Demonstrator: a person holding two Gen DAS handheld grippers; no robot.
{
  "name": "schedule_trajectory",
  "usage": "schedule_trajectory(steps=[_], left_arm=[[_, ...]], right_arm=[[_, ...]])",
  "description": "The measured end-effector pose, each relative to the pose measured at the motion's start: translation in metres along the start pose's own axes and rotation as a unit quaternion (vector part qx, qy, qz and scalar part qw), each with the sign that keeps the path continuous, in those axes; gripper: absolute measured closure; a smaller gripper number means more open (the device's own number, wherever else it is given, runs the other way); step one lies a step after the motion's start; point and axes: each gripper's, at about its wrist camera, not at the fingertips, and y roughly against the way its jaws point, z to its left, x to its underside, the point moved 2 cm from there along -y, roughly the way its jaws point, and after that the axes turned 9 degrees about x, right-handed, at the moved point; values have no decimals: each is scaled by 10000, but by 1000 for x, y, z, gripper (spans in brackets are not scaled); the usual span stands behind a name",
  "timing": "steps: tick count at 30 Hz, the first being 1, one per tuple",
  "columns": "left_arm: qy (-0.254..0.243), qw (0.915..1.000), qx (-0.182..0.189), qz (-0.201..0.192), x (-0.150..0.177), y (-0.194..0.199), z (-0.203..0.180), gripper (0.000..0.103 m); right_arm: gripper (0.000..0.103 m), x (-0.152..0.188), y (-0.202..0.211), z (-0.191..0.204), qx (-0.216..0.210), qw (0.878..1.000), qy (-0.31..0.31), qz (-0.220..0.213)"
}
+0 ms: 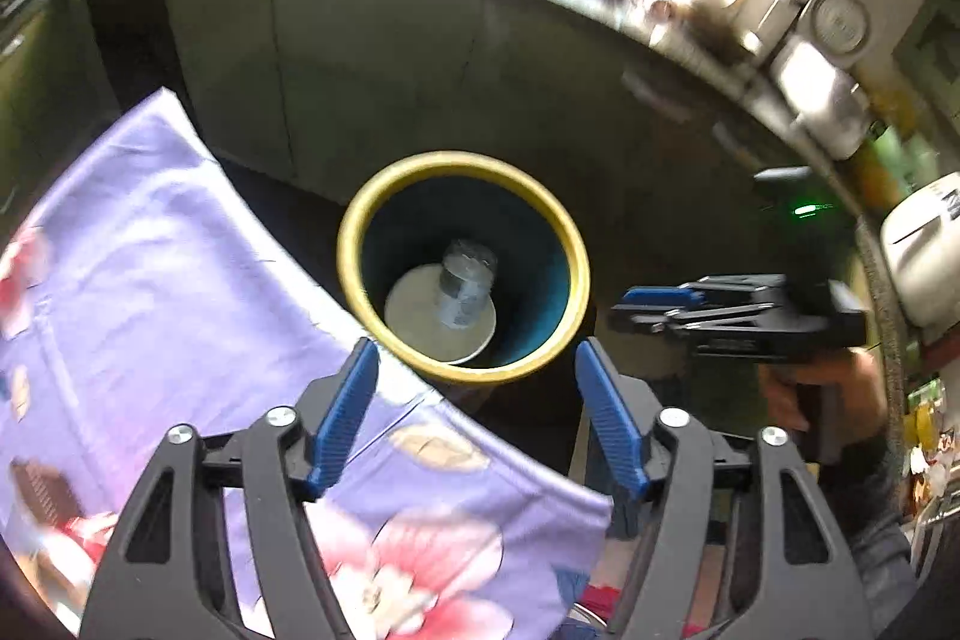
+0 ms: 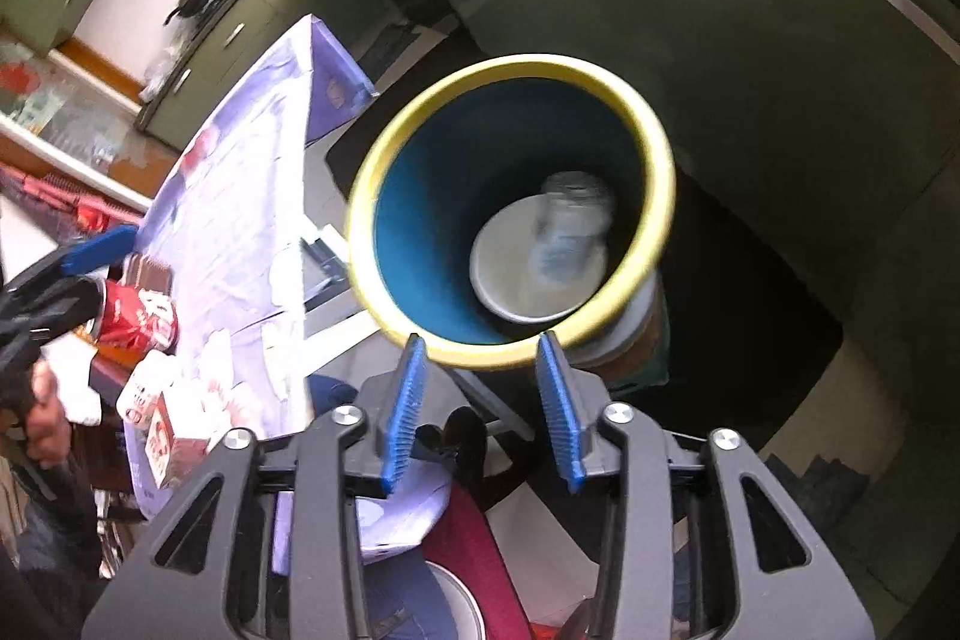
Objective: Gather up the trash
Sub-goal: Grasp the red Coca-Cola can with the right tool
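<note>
Landmark: the yellow-rimmed bin [image 1: 462, 268], blue inside, standing on the dark floor just beside the edge of the table under a purple flowered cloth [image 1: 180, 280]. Inside the bin, at its bottom, lie 1 clear plastic bottle [image 1: 465, 289] and 1 pale round dish [image 1: 441, 322]; the bottle rests on the dish, its long axis pointing roughly away from the near rim.

The right gripper [image 2: 480, 382] is tilted steeply down at the bin, its 2 blue fingers [image 2: 405, 400] partly apart and empty, tips just at the near rim [image 2: 492, 355]. The left gripper [image 1: 477, 400] also points down, jaws wider and empty, sitting over the cloth's edge on the near side of the bin.

Remaining trash lies on the table, away from the bin: a red crumpled can [image 2: 135, 319] and a red-and-white carton [image 2: 159, 430], with white paper scraps near them. Both lie close to the left gripper as seen from the right wrist, so the left hand is judged nearer for the next pickup. The can's long axis appears to run roughly across the table.
</note>
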Motion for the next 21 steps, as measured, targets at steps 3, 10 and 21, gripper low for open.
schedule_trajectory(steps=[3,10,21], left_arm=[[0,9985,-160,-532,23,61,8,25],[391,9882,-716,-1300,92,158,36,16],[1225,9669,-1255,-1852,194,216,86,15]], right_arm=[[57,1,1,26,-131,9995,304,5],[48,16,-6,126,-552,9873,1469,240],[36,56,-12,294,-807,9386,3340,308]])
